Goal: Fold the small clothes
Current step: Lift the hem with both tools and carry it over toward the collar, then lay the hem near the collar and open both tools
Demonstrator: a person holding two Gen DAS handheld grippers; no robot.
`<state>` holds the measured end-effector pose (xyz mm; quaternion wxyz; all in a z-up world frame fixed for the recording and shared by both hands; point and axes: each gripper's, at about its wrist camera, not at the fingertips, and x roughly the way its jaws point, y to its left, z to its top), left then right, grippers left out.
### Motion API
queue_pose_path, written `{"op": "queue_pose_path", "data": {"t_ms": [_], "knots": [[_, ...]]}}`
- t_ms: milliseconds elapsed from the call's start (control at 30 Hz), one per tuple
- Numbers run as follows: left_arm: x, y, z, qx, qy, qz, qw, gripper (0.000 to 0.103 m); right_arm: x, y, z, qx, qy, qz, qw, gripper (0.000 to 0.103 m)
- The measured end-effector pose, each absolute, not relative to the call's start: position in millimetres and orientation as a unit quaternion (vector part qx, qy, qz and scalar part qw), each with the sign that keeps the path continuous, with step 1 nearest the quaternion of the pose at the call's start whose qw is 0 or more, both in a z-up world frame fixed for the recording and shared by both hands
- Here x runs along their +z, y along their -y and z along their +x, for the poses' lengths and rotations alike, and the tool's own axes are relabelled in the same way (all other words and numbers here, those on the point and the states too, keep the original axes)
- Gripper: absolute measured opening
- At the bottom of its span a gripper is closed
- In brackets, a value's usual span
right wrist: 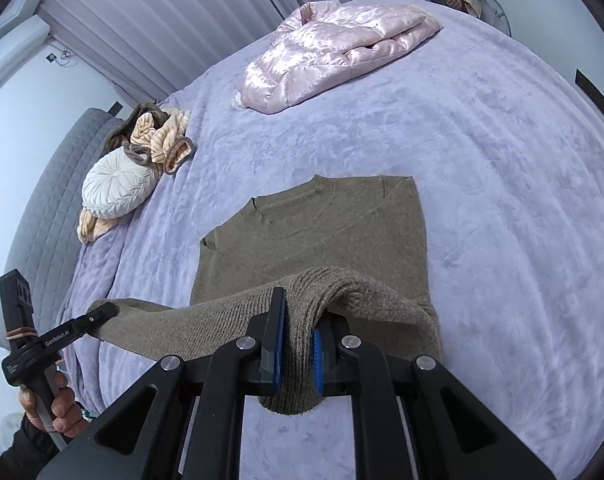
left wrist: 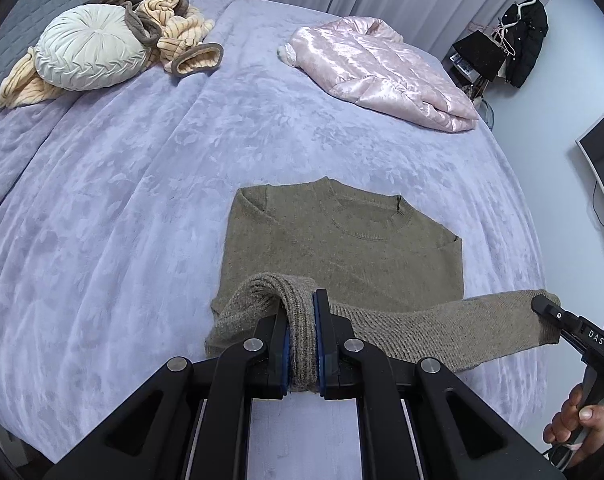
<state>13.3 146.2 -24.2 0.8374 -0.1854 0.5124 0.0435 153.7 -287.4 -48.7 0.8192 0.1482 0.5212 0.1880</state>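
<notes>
On the purple blanket [left wrist: 122, 200], at 6 o'clock in both views, lies the brown sweater [left wrist: 342, 248], its neck toward 12 o'clock. The left gripper [left wrist: 302, 344] is closed tight on one bottom corner of the sweater, with knit bunched between its blue pads. The right gripper [right wrist: 298, 344] is closed tight on the other corner. The hem hangs lifted between them. A pink jacket [left wrist: 382, 72] sits near 1 o'clock. A white round pillow [left wrist: 90, 52] rests on striped clothes [left wrist: 182, 28] near 10 o'clock.
</notes>
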Motion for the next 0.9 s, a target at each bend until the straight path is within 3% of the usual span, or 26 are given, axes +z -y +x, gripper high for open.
{"op": "queue_pose_path", "data": {"t_ms": [900], "knots": [[-107,-164,146,0.077,-0.584,-0.184,0.787,0.011,-132,268,293,0.142,-0.598,0.165,0.771,0.012]]}}
